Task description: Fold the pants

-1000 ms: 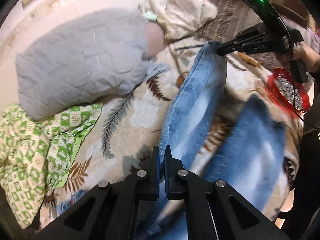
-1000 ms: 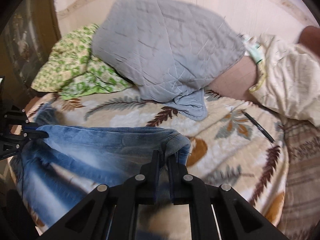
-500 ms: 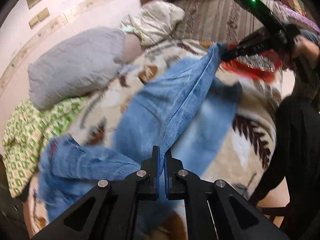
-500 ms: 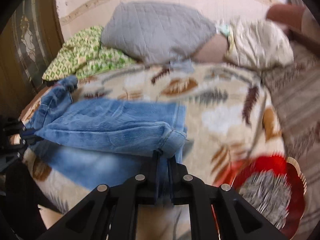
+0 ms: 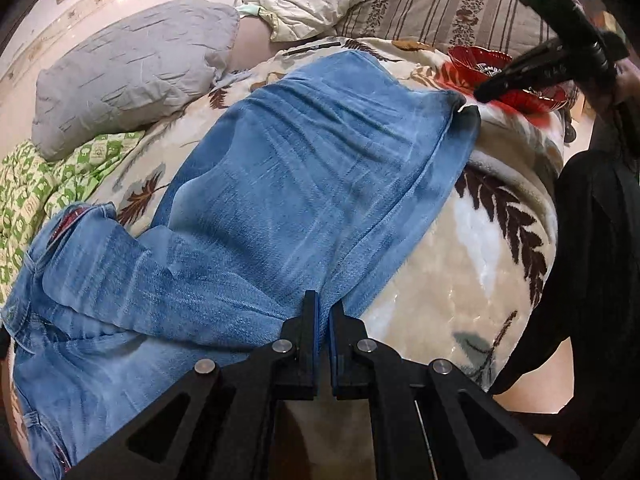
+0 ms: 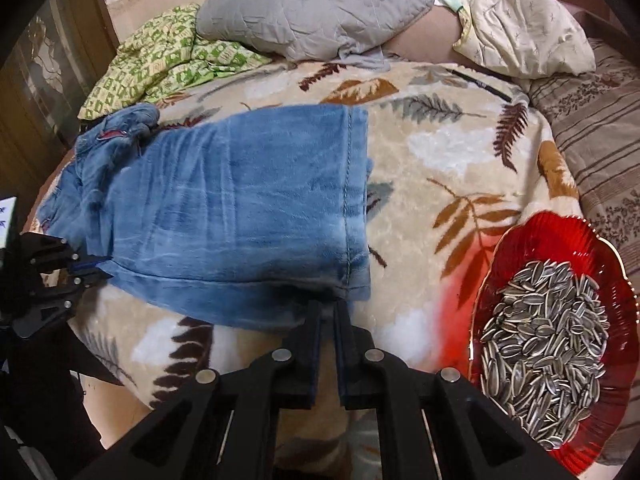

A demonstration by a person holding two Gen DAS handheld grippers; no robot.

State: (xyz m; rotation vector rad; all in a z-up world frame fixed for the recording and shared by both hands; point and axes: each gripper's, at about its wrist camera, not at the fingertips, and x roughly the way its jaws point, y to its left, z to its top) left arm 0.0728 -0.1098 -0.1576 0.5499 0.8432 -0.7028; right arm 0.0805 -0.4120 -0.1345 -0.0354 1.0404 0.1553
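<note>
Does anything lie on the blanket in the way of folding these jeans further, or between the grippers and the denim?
Nothing separates them: the left gripper and right gripper are each shut on the jeans. The red dish of sunflower seeds sits beside the hem end, apart from it, not on the denim.

Both views are lit by soft, warm indoor light that leaves the blue pants point(image 5: 304, 184) evenly bright, with only a small dark shadow just under their near edge by the right gripper point(image 6: 327, 312). Fisheye bending curves everything away from the pants and blackens the corners. Around the pants focus is fairly sharp, and the red dish point(image 6: 520, 248) beside them casts a red glow on the blanket point(image 6: 452, 148)
</note>
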